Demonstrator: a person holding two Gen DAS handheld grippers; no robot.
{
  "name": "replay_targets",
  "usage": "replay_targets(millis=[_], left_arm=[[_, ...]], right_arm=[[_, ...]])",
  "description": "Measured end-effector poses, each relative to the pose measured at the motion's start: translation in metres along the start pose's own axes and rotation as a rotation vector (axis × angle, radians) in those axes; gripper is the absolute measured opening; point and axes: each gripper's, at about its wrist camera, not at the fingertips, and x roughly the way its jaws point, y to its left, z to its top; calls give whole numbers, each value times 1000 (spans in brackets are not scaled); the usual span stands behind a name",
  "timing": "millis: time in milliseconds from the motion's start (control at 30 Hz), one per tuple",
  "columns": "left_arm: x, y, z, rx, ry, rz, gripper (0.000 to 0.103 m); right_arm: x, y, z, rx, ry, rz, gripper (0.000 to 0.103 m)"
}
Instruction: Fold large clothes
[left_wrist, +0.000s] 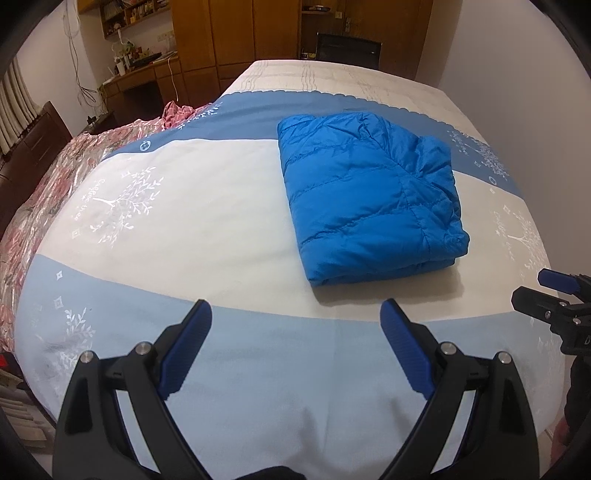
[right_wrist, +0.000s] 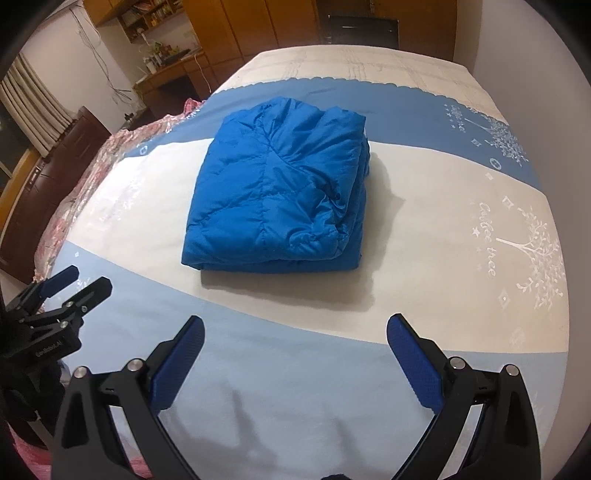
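Observation:
A bright blue quilted jacket (left_wrist: 365, 195) lies folded into a thick rectangular bundle on the bed; it also shows in the right wrist view (right_wrist: 280, 184). My left gripper (left_wrist: 295, 314) is open and empty, above the light-blue band of the bedspread, short of the jacket's near edge. My right gripper (right_wrist: 295, 328) is open and empty, also short of the jacket's near edge. The right gripper shows at the right edge of the left wrist view (left_wrist: 550, 291); the left gripper shows at the left edge of the right wrist view (right_wrist: 74, 284).
The bedspread (left_wrist: 207, 206) has white, light-blue and darker blue bands with silver tree prints. A pink floral quilt (left_wrist: 48, 192) lies bunched along the bed's left side. A dark wooden cabinet (left_wrist: 33, 147), a desk (left_wrist: 136, 77) and wardrobes stand behind.

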Motion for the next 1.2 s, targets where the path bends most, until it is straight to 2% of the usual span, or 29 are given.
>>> replay_targets(millis=[367, 1200], left_arm=[[-2, 0, -3, 11, 4, 21, 92], [-2, 1, -6, -7, 12, 14, 92]], right_arm=[[-2, -6, -5, 15, 0, -9, 99], [-3, -1, -8, -5, -1, -28, 99]])
